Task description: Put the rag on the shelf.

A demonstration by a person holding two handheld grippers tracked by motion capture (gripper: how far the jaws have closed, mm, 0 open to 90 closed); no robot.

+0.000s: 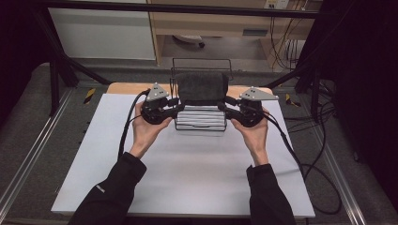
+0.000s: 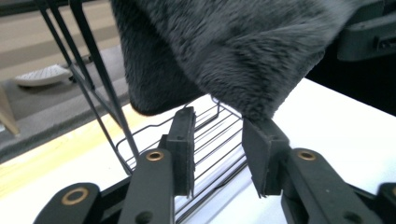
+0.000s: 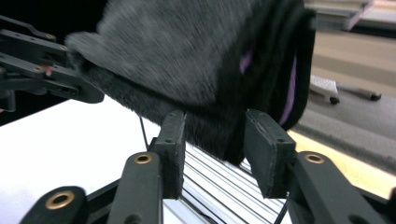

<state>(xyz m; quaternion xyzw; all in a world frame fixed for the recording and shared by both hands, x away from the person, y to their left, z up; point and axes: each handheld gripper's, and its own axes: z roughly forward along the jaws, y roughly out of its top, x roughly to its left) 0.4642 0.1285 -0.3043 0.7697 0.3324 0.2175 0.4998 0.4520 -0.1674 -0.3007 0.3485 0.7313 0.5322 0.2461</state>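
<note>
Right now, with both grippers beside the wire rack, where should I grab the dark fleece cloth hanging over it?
Probably the cloth's two lower side corners, one gripper from each side. It hangs folded over the wire rack's top bar, so those edges dangle free. The left gripper's open jaws are just under one corner; the right gripper straddles the other hanging edge.

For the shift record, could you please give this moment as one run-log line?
thing: dark grey fluffy cloth draped over black wire rack | left claw: open beside cloth | right claw: open beside cloth | surface: white table
</note>
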